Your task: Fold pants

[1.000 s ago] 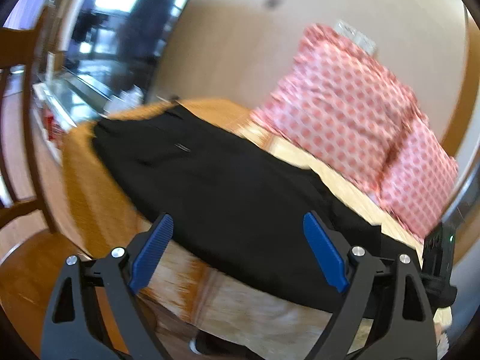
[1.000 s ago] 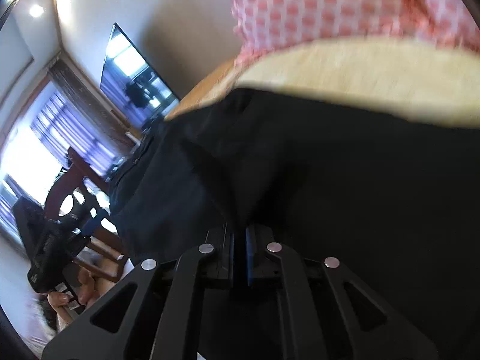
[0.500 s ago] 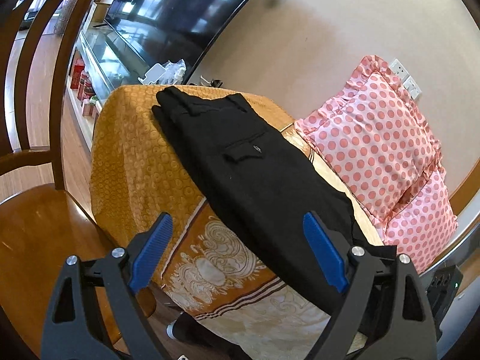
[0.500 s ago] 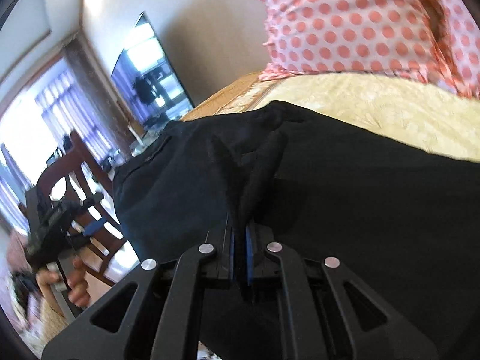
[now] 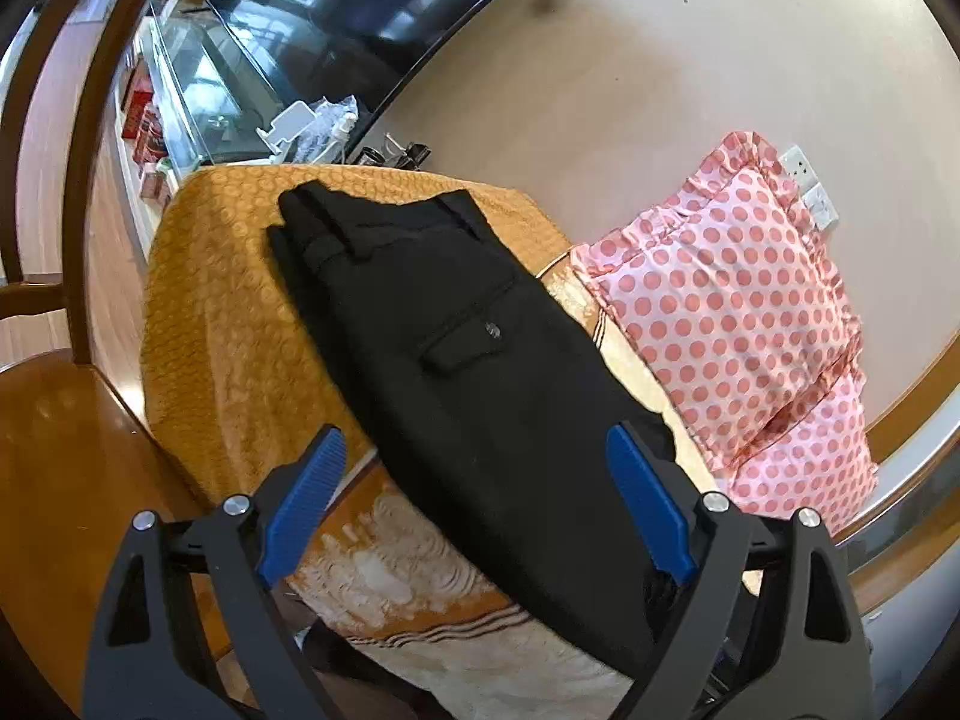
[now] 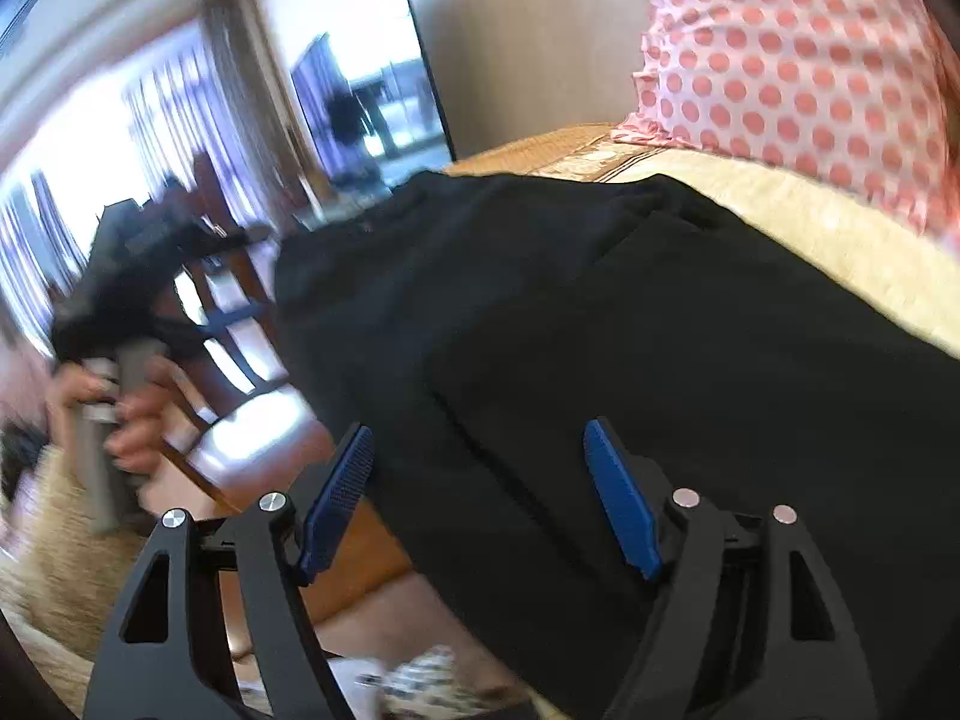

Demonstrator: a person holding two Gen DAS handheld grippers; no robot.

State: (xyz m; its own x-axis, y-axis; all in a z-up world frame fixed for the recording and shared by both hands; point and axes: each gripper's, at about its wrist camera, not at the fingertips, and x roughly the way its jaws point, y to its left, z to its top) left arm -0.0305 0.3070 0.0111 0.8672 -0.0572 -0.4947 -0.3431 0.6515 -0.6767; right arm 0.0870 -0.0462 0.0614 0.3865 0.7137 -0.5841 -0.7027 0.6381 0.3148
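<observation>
Pants [image 5: 474,372] laid lengthwise along a table draped in an orange patterned cloth [image 5: 222,312], waistband at the far end, back pocket flap facing up, legs stacked one over the other and running toward the near edge. Appear folded once along their length, leg on leg; no crosswise fold visible yet, so judged roughly at the halfway mark. Lower leg ends hanging past the near table edge, hems out of sight beneath the tools.

Left gripper [image 5: 474,504] spread wide, nothing between its blue pads, hovering near the near end of the legs without touching the fabric. Right gripper [image 6: 480,498] likewise spread and empty, black cloth filling the space ahead of it; contact with the fabric impossible to judge through the blur.

Pink dotted pillows [image 5: 738,300] propped against the wall just beside the pants, a wooden chair [image 5: 54,438] close on the left.

Left to do, by this reading: catch the leg ends, carry them up toward the waistband, flatten, possibly fold once more. Risk worth noting: overhanging legs sliding off the edge under their own weight.
</observation>
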